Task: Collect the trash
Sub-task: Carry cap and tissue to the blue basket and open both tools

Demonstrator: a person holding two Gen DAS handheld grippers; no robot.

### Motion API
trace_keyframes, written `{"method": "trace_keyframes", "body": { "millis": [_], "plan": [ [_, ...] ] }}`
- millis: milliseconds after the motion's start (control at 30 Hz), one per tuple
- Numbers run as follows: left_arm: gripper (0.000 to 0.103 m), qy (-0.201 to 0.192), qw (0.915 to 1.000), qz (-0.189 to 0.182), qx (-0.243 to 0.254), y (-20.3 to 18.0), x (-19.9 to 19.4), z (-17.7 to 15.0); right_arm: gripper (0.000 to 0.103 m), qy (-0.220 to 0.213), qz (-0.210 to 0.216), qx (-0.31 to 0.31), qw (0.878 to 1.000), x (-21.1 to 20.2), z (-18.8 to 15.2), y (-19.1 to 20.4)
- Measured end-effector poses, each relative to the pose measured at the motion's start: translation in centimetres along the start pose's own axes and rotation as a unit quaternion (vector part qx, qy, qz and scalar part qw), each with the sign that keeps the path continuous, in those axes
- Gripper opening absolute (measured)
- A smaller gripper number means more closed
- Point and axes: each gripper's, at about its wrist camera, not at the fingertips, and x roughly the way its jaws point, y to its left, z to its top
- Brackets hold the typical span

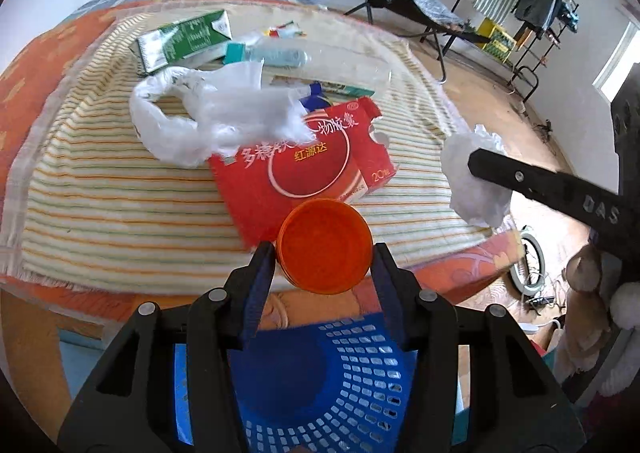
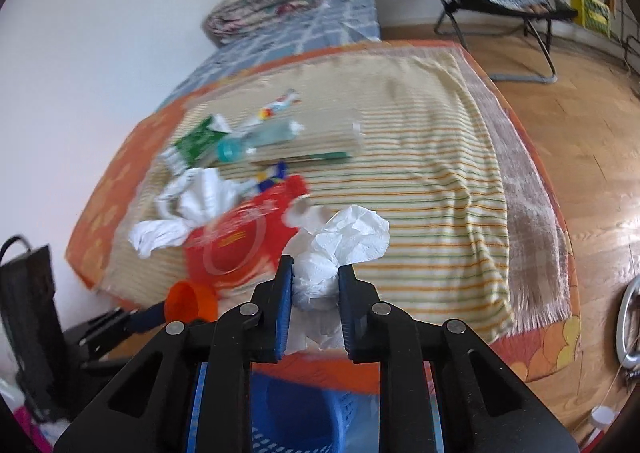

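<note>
From the left wrist view, my left gripper (image 1: 324, 251) has its two fingers closed against the sides of an orange plastic lid (image 1: 323, 246), which I hold just off the near edge of the bed (image 1: 36, 65), above a blue perforated basket (image 1: 320, 381) that shows between the gripper's arms. On the striped blanket (image 1: 100, 205) covering the bed, a red medicine box (image 1: 304, 153) lies close to the near edge, with a crumpled white plastic bag (image 1: 208, 113) overlapping its far left corner. Beyond the bag lie a green and white carton (image 1: 186, 39) and a clear plastic bottle with a teal cap (image 1: 280, 59), toward the far side of the blanket. To the right, off the blanket's right edge, one finger of my right gripper (image 1: 476, 163) reaches in, pressed against a crumpled white tissue (image 1: 476, 181).

From the right wrist view, which is blurred, my right gripper (image 2: 316, 273) has its fingers narrowed onto the crumpled white tissue (image 2: 340, 249), held between the blue pads just off the near edge of the bed. The blue basket (image 2: 304, 409) sits below, between the gripper's arms. The red box (image 2: 244, 233) and white bag (image 2: 188, 201) lie ahead on the blanket, left of centre. At lower left the orange lid (image 2: 192, 303) shows in the left gripper's fingers (image 2: 148, 319).
</note>
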Motion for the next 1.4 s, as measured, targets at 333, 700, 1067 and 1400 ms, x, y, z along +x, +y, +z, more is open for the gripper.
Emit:
{"method": "trace_keyframes", "body": {
  "millis": [333,700,1067,1400],
  "plan": [
    [0.051,-0.012,0.9998,0.009,0.015,1.8,-3.7,-3.2,0.019,-0.03,0.006,-0.105,0.994,-3.6,-5.2,5.2],
    [0.051,0.034,0.9987,0.035,0.014,3.3,-2.8,-8.3,0.019,0.013,0.034,-0.118,0.992,-3.1,-9.7,6.2],
    [0.051,0.074,0.9963,0.042,0.012,3.6,-1.1,-10.9,0.02,0.075,0.042,-0.113,0.99,-0.6,-12.6,6.0],
    [0.055,0.089,0.9951,0.044,0.002,3.9,-0.6,-11.0,0.029,0.107,0.045,-0.09,0.989,0.7,-13.0,5.4]
  ]
}}
